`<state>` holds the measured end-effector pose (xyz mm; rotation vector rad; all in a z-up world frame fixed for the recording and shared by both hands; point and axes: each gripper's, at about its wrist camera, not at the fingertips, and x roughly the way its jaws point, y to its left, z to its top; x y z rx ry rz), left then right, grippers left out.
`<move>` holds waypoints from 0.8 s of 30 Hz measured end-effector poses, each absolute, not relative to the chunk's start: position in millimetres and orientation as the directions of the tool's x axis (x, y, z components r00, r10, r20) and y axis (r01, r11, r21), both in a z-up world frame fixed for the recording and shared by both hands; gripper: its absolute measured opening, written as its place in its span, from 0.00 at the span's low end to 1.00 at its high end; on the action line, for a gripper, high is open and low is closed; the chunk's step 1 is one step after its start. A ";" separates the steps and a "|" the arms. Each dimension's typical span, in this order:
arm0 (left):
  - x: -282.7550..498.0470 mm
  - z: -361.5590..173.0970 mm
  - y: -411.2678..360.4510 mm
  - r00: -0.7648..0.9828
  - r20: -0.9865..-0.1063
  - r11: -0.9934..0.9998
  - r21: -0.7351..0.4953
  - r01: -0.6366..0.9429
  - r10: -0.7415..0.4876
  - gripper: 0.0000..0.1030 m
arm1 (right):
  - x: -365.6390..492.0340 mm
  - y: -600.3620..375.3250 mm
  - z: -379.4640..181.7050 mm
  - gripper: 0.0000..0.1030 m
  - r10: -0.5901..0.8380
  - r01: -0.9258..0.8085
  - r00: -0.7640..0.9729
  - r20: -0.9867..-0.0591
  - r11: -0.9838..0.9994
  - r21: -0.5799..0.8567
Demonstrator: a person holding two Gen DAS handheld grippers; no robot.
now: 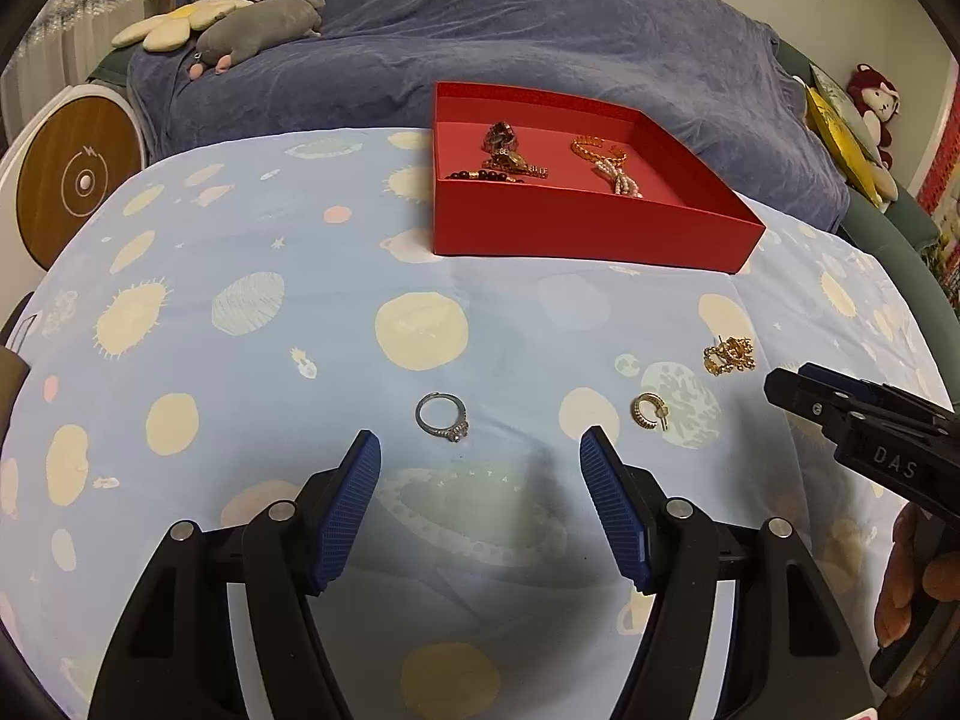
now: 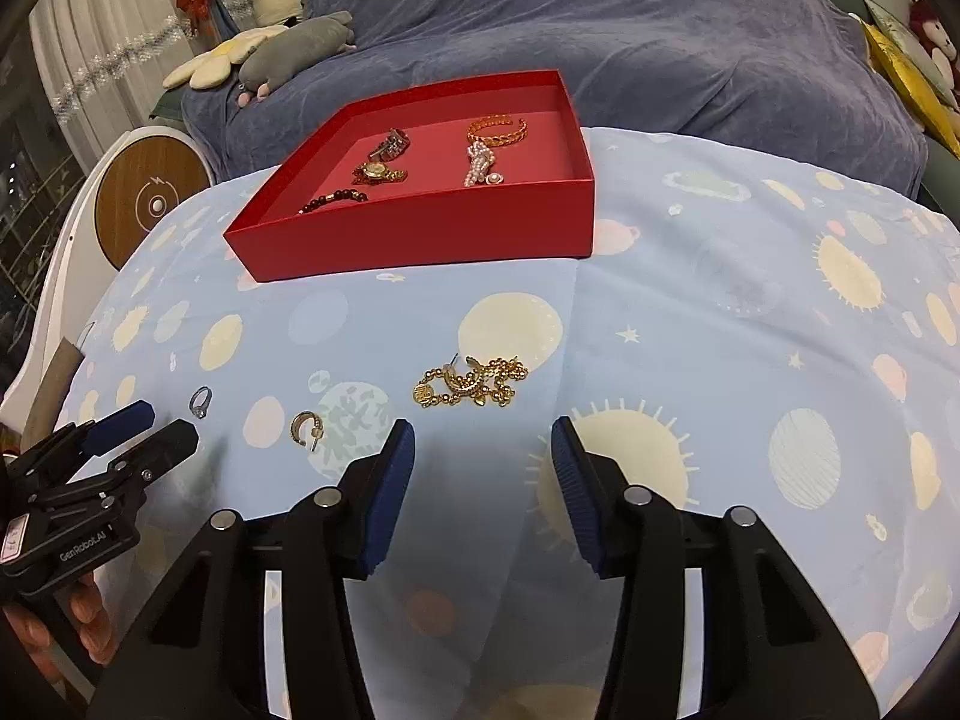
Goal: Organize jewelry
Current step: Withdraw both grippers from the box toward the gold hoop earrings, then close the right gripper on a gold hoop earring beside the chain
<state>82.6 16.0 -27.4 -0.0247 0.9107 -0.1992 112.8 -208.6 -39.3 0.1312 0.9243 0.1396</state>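
A red box at the back of the cloth holds watches, a dark bead bracelet, a gold bangle and a pearl piece. On the cloth lie a silver ring, a gold hoop earring and a gold chain pile. My left gripper is open and empty, just short of the ring. My right gripper is open and empty, just short of the chain pile; it also shows in the left wrist view.
The table carries a light blue planet-print cloth. Behind it is a blue-covered sofa with plush toys. A round wooden-faced device stands at the left.
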 end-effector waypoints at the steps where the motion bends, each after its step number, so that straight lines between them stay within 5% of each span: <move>1: 82.9 -27.8 16.1 0.594 -0.784 0.981 -0.106 0.160 -0.182 0.64 | 115.5 -206.3 -39.5 0.40 0.177 -0.068 0.594 -0.785 0.983 0.171; 15: 87.0 -30.4 41.8 0.571 -0.795 0.979 -0.168 0.112 -0.202 0.64 | 143.5 -189.9 -49.9 0.35 0.141 -0.106 0.591 -0.794 0.990 0.097; 19: 87.4 -31.8 43.0 0.568 -0.798 0.980 -0.169 0.108 -0.201 0.64 | 145.3 -184.5 -52.5 0.16 0.121 -0.124 0.592 -0.797 0.991 0.057; 24: 88.2 -31.3 41.8 0.570 -0.797 0.980 -0.163 0.113 -0.199 0.64 | 140.6 -185.4 -50.1 0.16 0.125 -0.127 0.589 -0.798 0.990 0.061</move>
